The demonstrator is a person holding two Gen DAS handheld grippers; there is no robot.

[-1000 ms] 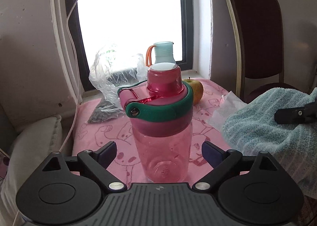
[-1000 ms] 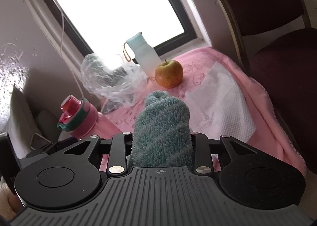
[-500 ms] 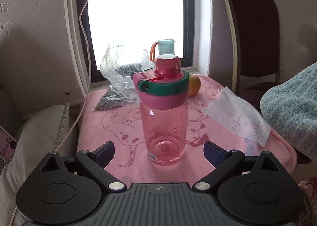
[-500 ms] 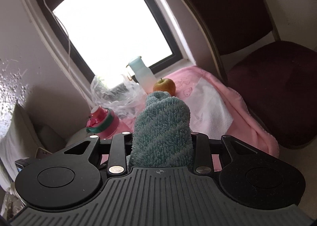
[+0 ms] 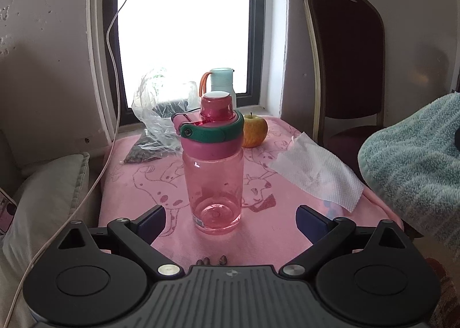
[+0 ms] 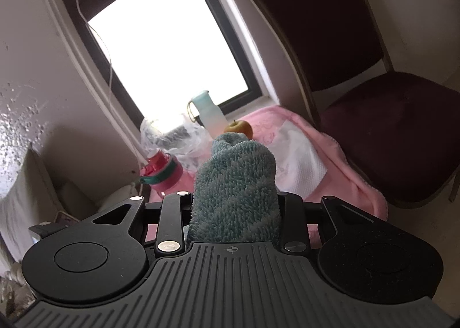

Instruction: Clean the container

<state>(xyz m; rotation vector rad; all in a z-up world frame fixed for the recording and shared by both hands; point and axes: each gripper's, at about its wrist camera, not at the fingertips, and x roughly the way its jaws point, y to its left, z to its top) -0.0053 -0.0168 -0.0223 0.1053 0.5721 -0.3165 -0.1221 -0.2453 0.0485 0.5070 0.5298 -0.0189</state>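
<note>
A clear pink bottle with a pink and green lid stands upright on the pink cloth-covered table. It also shows small at the left in the right wrist view, as the bottle. My left gripper is open, its fingers wide apart just short of the bottle's base and not touching it. My right gripper is shut on a rolled teal towel, held off to the right of the table. The same towel fills the right edge of the left wrist view.
Behind the bottle are an apple, a pale bottle with an orange loop on the sill, and a clear plastic bag. A white paper napkin lies right. A dark chair stands beyond; a cushion and a white cable are at left.
The left gripper has drawn back from the bottle, which now looks smaller and stands clear ahead of the fingers. The right gripper, still holding the towel, has pulled back and up from the table.
</note>
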